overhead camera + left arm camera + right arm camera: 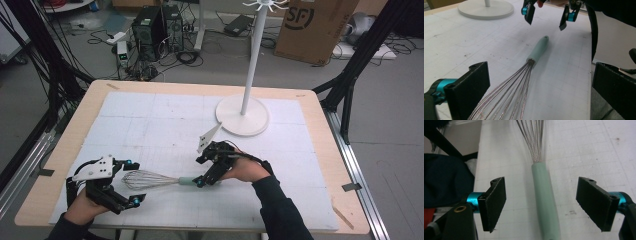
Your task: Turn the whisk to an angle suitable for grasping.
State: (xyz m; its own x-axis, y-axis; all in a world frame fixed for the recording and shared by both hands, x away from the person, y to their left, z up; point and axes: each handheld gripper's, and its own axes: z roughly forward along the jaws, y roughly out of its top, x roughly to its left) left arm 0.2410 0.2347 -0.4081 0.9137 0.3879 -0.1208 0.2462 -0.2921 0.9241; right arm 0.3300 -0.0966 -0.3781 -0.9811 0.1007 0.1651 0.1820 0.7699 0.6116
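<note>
The whisk (152,179) lies flat on the white mat (150,115), and everything else is placed from it.

At its wire end sits the left gripper (131,182), resting low by the mat's near-left part. Its jaws stand wide apart, one on each side of the wire loops without pressing on them, as the left gripper view shows; it holds nothing.

At the whisk's pale green handle (545,202) is the right gripper (200,170). Its jaws are spread clear of the handle, one on each side, with mat showing in both gaps. It grips nothing, and the whisk rests on the mat by its own weight.

Beyond the handle, well apart toward the far side, stands the white rack (243,115) with its round base on the mat.

Judging from this, the whisk looks set down with neither tool pressing on it, so either a release is done or a pickup is not yet begun; nothing hangs on the rack's hooks as far as can be seen.

The rack's top is cut off by the frame edge. The wire head is cropped in both gripper views, and the handle's butt end is cropped in the right gripper view.
</note>
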